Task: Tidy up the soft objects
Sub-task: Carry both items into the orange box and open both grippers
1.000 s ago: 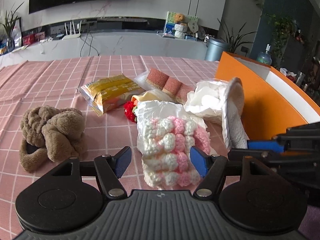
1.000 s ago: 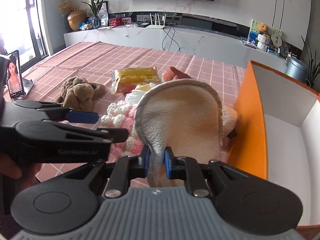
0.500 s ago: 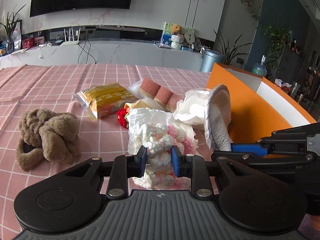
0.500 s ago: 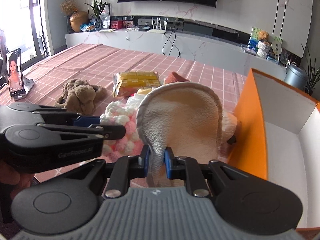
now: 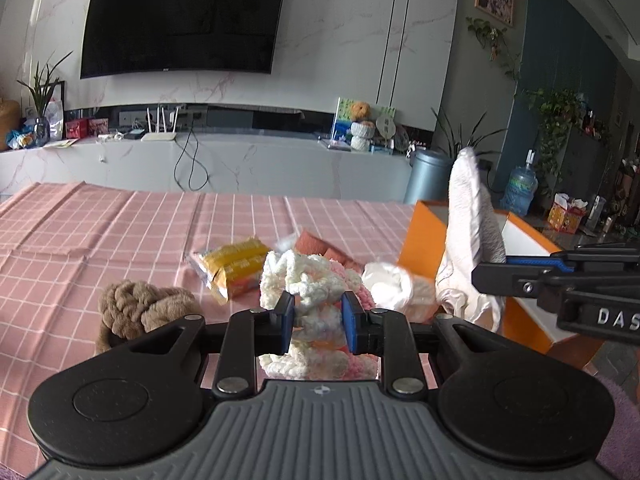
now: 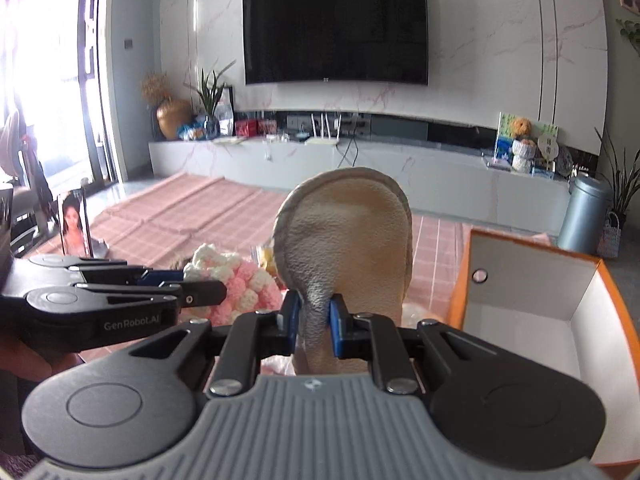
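Note:
My left gripper [image 5: 318,322] is shut on a pink-and-white chunky knitted bundle [image 5: 308,284], lifted off the pink checked tablecloth [image 5: 120,232]. My right gripper [image 6: 314,320] is shut on a beige plush slipper [image 6: 344,240], which stands upright above its pads. The slipper [image 5: 472,236] also shows in the left wrist view, raised beside the orange box [image 5: 424,240]. In the right wrist view the knitted bundle [image 6: 236,276] hangs at left, and the box's white inside [image 6: 528,308] lies at right.
A brown plush knot [image 5: 144,308], a yellow snack packet [image 5: 232,264], reddish sponge blocks [image 5: 316,244] and a white crumpled bag [image 5: 392,284] lie on the cloth. A phone on a stand [image 6: 74,224] sits far left. A grey bin [image 5: 428,176] stands behind the table.
The left jaws closed on the knitted bundle and lifted it off the cloth. The right gripper rose with the slipper, and both views tilted upward.

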Motion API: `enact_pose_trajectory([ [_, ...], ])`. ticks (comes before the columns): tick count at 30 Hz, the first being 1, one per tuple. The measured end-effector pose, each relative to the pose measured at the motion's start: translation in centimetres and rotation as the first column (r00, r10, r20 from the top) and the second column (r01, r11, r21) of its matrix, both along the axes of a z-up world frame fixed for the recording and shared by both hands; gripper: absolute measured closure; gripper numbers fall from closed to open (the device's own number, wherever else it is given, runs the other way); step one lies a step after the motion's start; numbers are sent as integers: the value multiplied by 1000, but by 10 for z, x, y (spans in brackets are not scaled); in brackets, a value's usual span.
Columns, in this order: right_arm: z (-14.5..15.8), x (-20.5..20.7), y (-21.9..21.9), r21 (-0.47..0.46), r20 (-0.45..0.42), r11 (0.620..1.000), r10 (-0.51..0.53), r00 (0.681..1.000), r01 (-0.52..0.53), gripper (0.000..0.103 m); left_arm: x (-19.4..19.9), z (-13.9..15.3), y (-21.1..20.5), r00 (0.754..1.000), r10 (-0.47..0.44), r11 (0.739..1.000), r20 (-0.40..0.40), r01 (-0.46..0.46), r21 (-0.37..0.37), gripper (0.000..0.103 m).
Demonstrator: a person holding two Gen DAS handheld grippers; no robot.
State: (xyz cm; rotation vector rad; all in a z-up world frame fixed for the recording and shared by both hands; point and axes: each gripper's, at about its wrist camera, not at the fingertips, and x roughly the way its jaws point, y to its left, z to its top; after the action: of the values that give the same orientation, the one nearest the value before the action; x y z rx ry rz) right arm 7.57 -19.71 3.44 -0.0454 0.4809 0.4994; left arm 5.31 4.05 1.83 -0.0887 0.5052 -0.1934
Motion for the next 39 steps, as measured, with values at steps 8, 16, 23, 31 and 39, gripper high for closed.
enact_pose_trajectory([
  [8, 41, 0, -49, 62, 38, 997, -50, 998, 48, 89, 3, 41, -17, 992, -88, 996, 87, 88, -4, 75],
  [16, 46, 24, -109, 10, -82, 989, -143, 986, 145, 89, 34, 56, -85, 951, -297, 955, 85, 296, 15, 75],
  [23, 6, 53, -150, -49, -307, 980, -197, 931, 192, 89, 64, 25, -164, 871, -488, 858, -66, 492, 147, 75],
  [31, -31, 82, -162, -163, -421, 975, -210, 882, 154, 89, 97, -11, -219, 766, -588, 722, -259, 642, 260, 75],
  [39, -54, 107, -160, -203, -501, 975, -183, 846, 91, 87, 117, -40, -233, 703, -593, 648, -393, 706, 285, 75],
])
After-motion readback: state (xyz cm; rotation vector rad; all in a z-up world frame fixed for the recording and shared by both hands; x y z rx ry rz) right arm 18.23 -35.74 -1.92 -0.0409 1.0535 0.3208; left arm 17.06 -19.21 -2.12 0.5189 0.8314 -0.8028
